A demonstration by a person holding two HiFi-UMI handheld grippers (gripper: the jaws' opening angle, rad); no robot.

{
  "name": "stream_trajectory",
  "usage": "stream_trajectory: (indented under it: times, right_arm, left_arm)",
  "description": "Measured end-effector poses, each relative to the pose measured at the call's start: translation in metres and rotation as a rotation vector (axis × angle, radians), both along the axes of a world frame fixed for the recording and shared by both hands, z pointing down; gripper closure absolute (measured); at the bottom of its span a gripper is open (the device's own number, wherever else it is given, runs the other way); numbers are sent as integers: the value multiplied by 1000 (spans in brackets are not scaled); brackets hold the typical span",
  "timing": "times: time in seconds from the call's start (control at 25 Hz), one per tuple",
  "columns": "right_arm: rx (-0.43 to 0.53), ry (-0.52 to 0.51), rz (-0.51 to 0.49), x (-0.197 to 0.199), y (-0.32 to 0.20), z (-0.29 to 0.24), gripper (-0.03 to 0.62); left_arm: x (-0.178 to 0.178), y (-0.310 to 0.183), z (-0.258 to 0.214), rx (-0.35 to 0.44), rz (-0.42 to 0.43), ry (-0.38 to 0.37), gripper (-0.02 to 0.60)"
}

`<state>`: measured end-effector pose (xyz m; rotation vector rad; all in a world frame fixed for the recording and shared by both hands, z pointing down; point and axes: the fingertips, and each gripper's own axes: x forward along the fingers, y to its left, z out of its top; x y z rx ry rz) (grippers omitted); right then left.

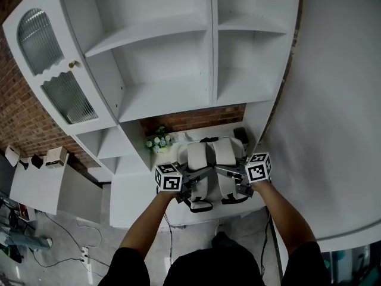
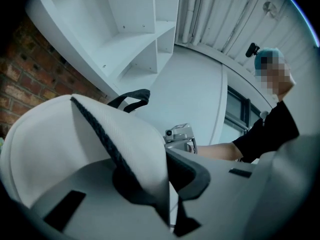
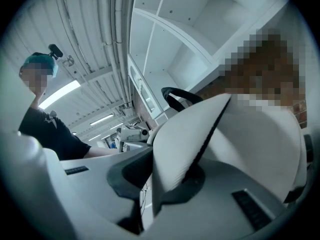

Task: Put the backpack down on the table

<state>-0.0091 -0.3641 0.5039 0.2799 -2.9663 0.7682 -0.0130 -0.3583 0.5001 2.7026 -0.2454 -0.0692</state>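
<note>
Backpack [image 1: 209, 155] looks soft and floppy, so we judge its shoulder straps [image 2: 125, 144] the best hold, where left gripper [image 1: 189, 186] and right gripper [image 1: 231, 176] each clamp one.

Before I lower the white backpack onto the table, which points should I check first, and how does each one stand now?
1. Grip of the left gripper on the backpack: ok, jaws shut on its white fabric.
2. Grip of the right gripper: ok, also shut on the fabric.
3. The backpack is over the table: ok in the head view.
4. The flowers are clear of the landing place: cannot tell, they stand close behind its left side.
5. The dark object at the right rear is clear: cannot tell.
6. The bottom already rests on the table: cannot tell.
</note>
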Motion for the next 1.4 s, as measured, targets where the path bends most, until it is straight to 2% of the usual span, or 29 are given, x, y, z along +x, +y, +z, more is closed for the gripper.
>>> stream_trajectory:
  times: [0.32,0.56,1.08,1.4]
  right_arm:
    - [-27,21,35,0,-7,32,545]
    - [-50,18,38,1,-20,54,543]
    - [-53,9,18,-4,-53,88,543]
    - [-76,-4,-5,-7,-71,94,543]
  left_arm:
    - [0,-9,36,-44,-9,-36,526]
    - [2,-22,56,-45,-32,-81,526]
    - [-5,-56,89,-108,-98,-85,526]
    - [-7,-72,95,-93,-124,-84,526]
